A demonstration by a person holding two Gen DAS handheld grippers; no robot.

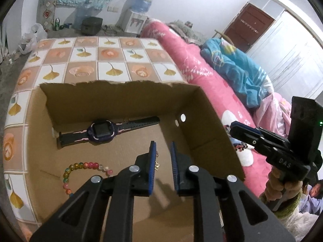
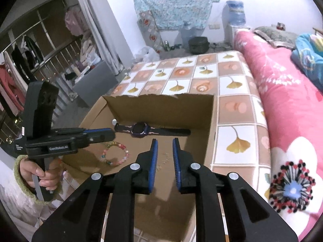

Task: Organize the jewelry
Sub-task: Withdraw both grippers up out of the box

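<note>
Two grippers, left (image 1: 162,151) and right (image 2: 164,149), hover slightly parted and empty over a box (image 1: 203,121). One watch (image 1: 103,132) lies along its far wall, one bead bracelet (image 1: 80,168) nearer, one thin chain (image 1: 157,162) mid-floor. Best lowered squarely, jaws straddling the chain.

The left gripper (image 1: 162,144) hangs slightly parted over a cardboard box (image 1: 201,121); inside lie a watch (image 1: 101,132), bead bracelet (image 1: 80,168) and thin gold chain (image 1: 156,161).
</note>
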